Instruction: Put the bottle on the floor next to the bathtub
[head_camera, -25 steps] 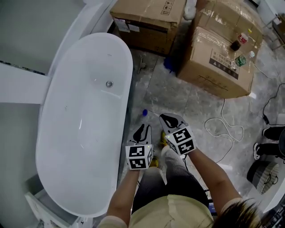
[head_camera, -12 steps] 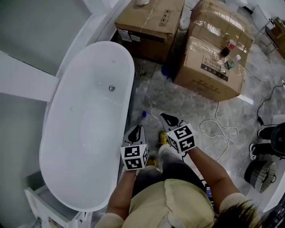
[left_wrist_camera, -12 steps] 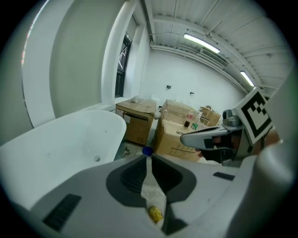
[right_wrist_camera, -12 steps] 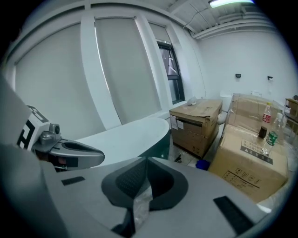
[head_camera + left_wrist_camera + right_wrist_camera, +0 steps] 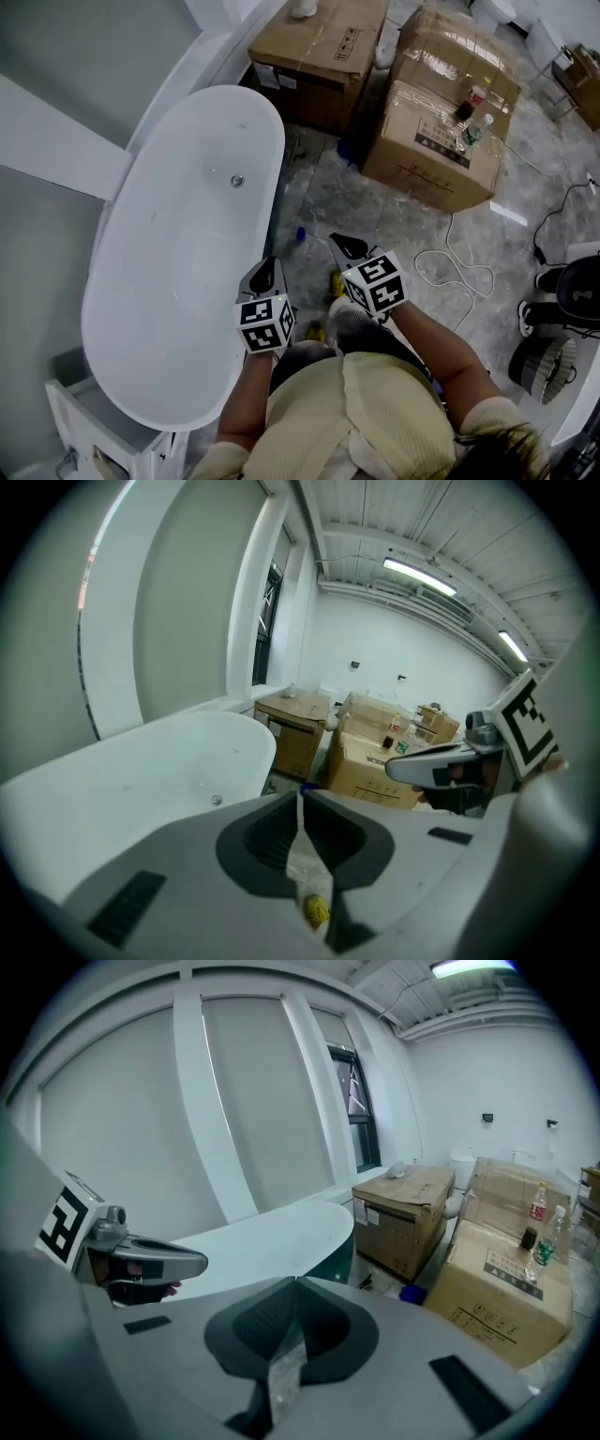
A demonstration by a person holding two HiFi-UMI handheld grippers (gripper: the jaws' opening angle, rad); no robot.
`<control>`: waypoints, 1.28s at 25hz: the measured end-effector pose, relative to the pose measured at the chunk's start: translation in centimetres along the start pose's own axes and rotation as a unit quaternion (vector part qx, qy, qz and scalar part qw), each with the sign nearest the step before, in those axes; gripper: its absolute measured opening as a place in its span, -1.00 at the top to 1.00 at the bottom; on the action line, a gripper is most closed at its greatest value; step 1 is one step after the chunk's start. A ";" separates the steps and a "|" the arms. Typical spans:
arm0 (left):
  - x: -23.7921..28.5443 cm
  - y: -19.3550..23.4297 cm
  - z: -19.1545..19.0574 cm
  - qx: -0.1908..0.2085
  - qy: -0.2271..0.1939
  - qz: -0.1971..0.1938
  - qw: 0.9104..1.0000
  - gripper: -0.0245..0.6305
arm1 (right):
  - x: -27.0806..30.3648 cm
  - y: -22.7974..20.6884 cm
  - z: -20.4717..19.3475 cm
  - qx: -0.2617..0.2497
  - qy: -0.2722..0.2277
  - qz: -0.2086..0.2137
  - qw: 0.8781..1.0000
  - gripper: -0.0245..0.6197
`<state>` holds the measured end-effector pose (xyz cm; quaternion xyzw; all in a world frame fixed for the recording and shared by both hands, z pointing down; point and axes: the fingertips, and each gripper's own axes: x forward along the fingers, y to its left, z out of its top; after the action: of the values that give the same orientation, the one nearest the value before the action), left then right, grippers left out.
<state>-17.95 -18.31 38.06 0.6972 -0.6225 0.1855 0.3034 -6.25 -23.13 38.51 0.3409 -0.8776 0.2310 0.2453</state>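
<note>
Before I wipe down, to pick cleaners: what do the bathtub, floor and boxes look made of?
Bathtub: smooth glossy white, probably acrylic or enamel, judging by its sheen.
Floor: grey and veined, stone or stone-look tile.
Boxes: matte brown cardboard with printed labels; the nearer one shows shiny tape.

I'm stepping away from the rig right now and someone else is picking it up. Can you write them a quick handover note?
Left tongs: shut and empty; the jaws have just closed.
Right tongs: shut and empty.
Bottle: blue-capped, on the floor close beside the bathtub, ahead of both tongs. Neither touches it. It is too small to tell whether it stands upright.
Done: the bottle appears to be placed.
Left: probably nothing, except perhaps checking that the bottle sits steady.
</note>
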 end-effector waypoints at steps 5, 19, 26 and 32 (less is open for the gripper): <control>-2.3 1.4 -0.2 -0.004 -0.002 0.012 1.000 0.70 | -1.3 1.6 0.1 -0.005 -0.003 0.001 1.000 0.84; -5.2 2.1 -3.4 -0.012 0.023 0.000 1.000 0.70 | -2.8 4.5 -2.3 0.002 0.022 -0.003 1.000 0.84; -5.4 2.5 -3.7 -0.010 0.027 -0.004 1.000 0.70 | -2.7 5.4 -2.6 -0.004 0.027 0.001 1.000 0.84; -4.7 2.5 -4.6 -0.007 0.039 -0.006 0.999 0.70 | -2.5 5.3 -2.8 0.000 0.032 0.003 0.999 0.84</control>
<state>-20.58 -11.91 38.98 0.6914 -0.6069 0.2065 0.3332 -7.60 -16.79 37.97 0.3306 -0.8706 0.2420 0.2723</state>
